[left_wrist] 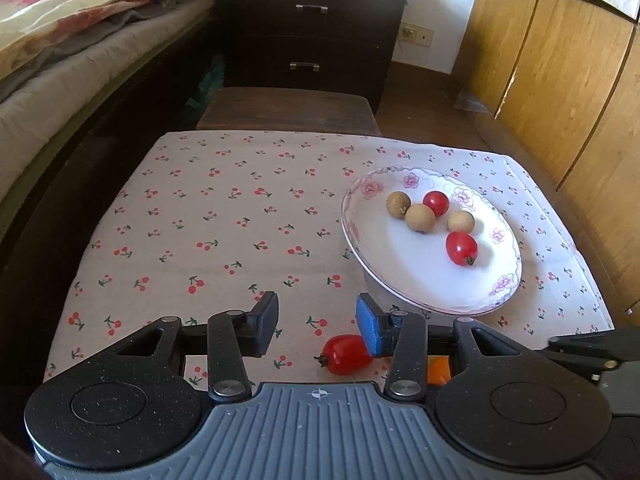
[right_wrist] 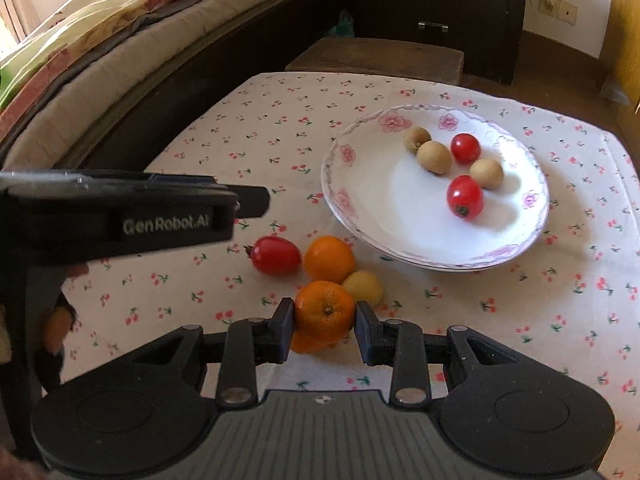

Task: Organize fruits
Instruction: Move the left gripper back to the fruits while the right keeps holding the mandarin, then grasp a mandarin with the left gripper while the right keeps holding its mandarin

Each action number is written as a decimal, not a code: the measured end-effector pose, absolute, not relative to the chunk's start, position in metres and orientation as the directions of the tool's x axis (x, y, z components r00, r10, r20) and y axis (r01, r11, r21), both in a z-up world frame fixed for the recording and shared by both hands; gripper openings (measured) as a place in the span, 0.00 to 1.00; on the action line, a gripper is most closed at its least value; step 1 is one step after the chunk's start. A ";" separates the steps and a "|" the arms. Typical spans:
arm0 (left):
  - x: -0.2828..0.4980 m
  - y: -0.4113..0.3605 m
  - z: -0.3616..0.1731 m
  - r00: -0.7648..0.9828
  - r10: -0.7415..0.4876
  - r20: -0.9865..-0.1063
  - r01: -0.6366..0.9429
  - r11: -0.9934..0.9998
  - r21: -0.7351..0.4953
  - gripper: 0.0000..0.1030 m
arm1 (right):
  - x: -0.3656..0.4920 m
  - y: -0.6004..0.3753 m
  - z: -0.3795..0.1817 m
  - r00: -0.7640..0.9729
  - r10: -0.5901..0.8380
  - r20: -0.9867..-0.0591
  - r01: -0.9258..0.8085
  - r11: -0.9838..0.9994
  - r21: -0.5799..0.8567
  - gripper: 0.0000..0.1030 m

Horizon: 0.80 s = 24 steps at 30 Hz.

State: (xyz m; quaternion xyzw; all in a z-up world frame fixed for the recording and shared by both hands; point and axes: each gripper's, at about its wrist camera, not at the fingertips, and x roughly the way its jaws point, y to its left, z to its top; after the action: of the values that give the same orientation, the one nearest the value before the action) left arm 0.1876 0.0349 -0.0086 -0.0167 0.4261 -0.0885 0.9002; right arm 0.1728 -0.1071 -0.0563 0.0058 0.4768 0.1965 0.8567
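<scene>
A white floral plate (left_wrist: 404, 280) (right_wrist: 360, 208) holds three brown longans and two red tomatoes (right_wrist: 465, 197). On the cloth in front of it lie a red tomato (left_wrist: 346, 354) (right_wrist: 277, 255), an orange (right_wrist: 329, 259), a yellowish fruit (right_wrist: 366, 287) and part of another orange (right_wrist: 306, 343). My right gripper (right_wrist: 325, 322) is shut on an orange (right_wrist: 325, 312), held above the cloth. My left gripper (left_wrist: 318, 326) is open and empty, its right finger above the loose tomato; it shows in the right wrist view (right_wrist: 248, 202).
The cherry-print cloth (left_wrist: 224, 220) covers a small table. A bed (left_wrist: 60, 92) runs along the left, a dark drawer chest (left_wrist: 312, 28) and a wooden stool (left_wrist: 288, 110) stand behind, wooden cabinets (left_wrist: 560, 80) on the right.
</scene>
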 end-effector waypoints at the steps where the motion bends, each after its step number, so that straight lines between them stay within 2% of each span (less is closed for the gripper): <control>1: 0.187 0.036 -0.009 0.620 -0.175 -0.765 0.147 0.983 -0.106 0.51 | 0.173 -0.105 -0.056 0.467 0.344 -0.815 -0.333 0.922 0.198 0.33; 24: 0.191 0.040 -0.018 0.585 -0.201 -0.786 0.167 0.978 -0.126 0.54 | 0.178 -0.089 -0.069 0.424 0.371 -0.826 -0.373 0.903 0.214 0.33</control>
State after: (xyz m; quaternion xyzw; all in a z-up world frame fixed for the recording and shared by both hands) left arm 0.1907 0.0398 -0.0181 -0.0193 0.4437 -0.1032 0.8900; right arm 0.1783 -0.0891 -0.0689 -0.0013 0.4894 0.2204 0.8437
